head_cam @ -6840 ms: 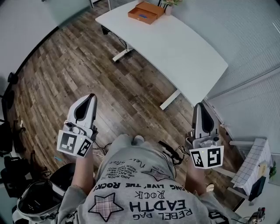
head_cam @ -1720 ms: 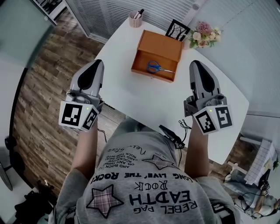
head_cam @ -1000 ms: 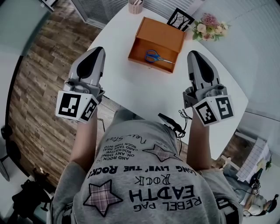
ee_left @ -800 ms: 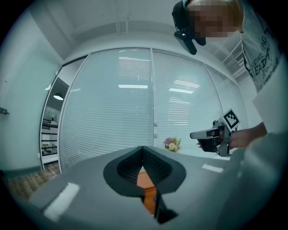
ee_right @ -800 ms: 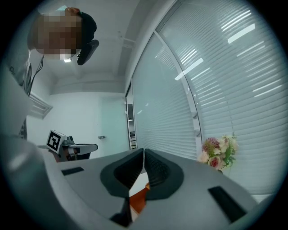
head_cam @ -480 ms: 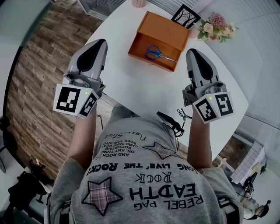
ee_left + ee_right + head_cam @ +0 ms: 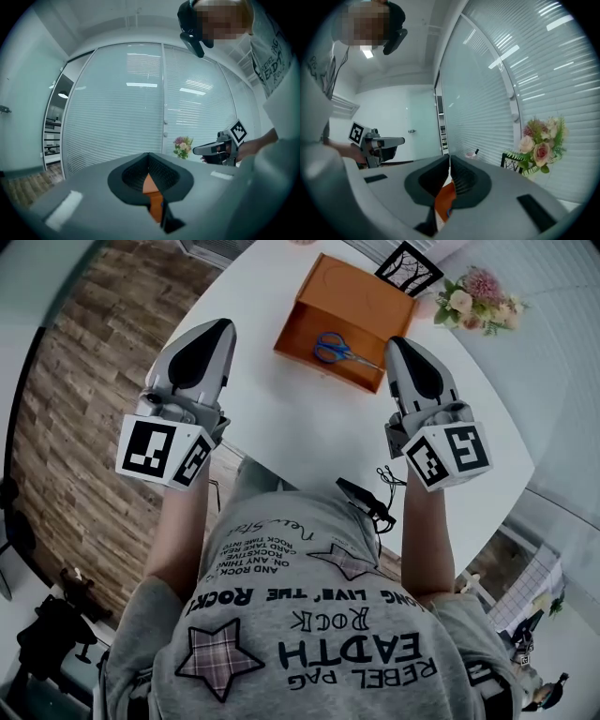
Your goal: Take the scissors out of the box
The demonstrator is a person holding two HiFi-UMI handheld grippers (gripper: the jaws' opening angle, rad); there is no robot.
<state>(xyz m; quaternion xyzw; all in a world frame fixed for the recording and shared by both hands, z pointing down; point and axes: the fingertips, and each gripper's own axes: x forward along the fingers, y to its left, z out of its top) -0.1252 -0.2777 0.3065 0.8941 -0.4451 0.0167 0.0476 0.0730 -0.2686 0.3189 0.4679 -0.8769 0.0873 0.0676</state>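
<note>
An open orange box [image 7: 319, 306] sits on the white table [image 7: 309, 427]. Blue-handled scissors [image 7: 342, 350] lie inside its near half. My left gripper [image 7: 222, 327] is shut and empty, hovering left of the box, apart from it. My right gripper [image 7: 397, 341] is shut and empty, its tip just off the box's near right corner. In the left gripper view the jaws [image 7: 149, 155] meet, with a sliver of the orange box [image 7: 151, 185] showing below them. In the right gripper view the jaws [image 7: 449, 158] also meet over the orange box [image 7: 446, 201].
A bunch of pink flowers [image 7: 478, 296] and a small picture frame [image 7: 408, 263] stand behind the box to the right. Wooden floor [image 7: 84, 381] lies left of the table edge. Window blinds fill the background. A black cable clip [image 7: 367, 502] hangs at the person's waist.
Both grippers have come forward and lower toward the box. The right tip now sits beside the box's near right corner. Both stay shut.
</note>
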